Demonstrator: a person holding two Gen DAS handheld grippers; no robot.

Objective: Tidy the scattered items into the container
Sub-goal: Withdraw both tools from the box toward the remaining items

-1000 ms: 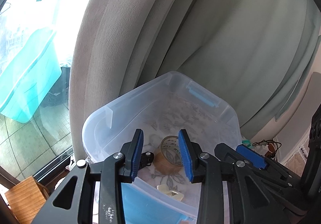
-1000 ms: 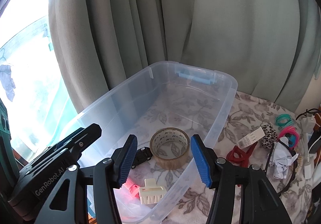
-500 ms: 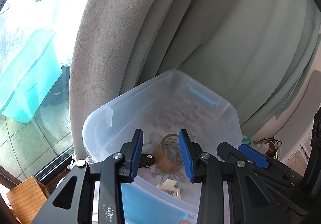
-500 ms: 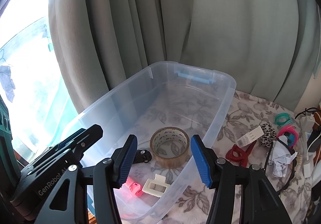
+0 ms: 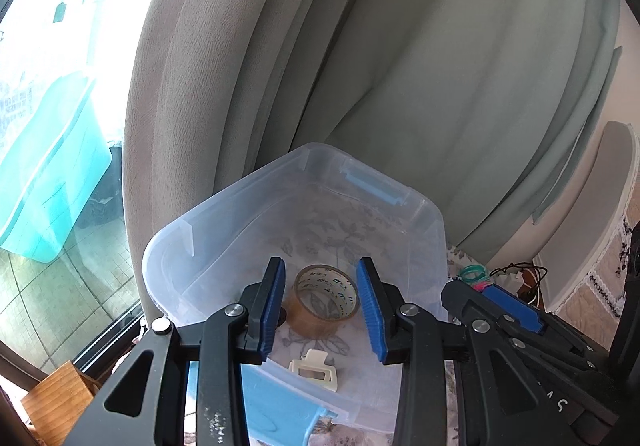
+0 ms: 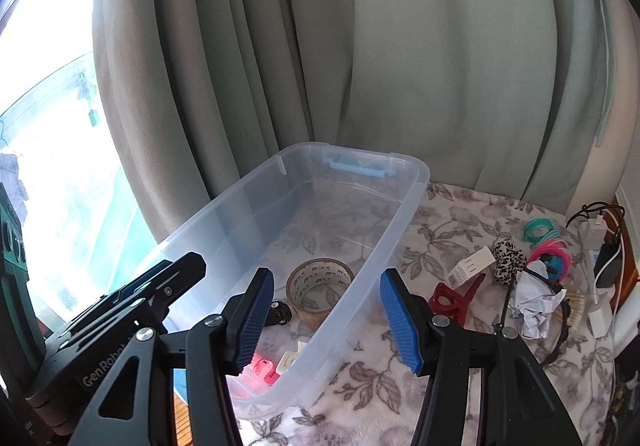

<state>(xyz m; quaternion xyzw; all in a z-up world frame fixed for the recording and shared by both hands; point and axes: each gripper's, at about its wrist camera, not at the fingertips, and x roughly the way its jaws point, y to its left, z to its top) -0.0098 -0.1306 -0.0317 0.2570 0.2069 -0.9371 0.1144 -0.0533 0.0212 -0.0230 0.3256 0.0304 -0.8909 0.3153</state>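
A clear plastic bin point(image 6: 404, 214) stands on a floral cloth and holds a brown tape roll point(image 6: 320, 288), a cream hair claw point(image 6: 289, 360), a small black item point(image 6: 278, 312) and a pink item point(image 6: 260, 368). The bin point(image 5: 168, 246), tape roll point(image 5: 325, 298) and cream claw point(image 5: 314, 368) also show in the left wrist view. My left gripper point(image 5: 322, 310) is open and empty above the bin's near end. My right gripper point(image 6: 326, 320) is open and empty over the bin's right wall. Scattered right of the bin: a red hair claw point(image 6: 452, 298), a small white box point(image 6: 470, 266), a leopard scrunchie point(image 6: 506, 258), crumpled paper point(image 6: 534, 308).
Teal hair ties point(image 6: 540, 232) and pink hair ties point(image 6: 550, 250) lie at the far right, beside chargers and cables point(image 6: 600, 246). Grey curtains point(image 6: 400, 66) hang behind the bin. A window point(image 6: 48, 126) is on the left. A wooden box point(image 5: 56, 402) sits low left.
Both grippers have drawn back and shifted right a little. The cream hair claw inside the bin has turned and settled nearer the right wall.
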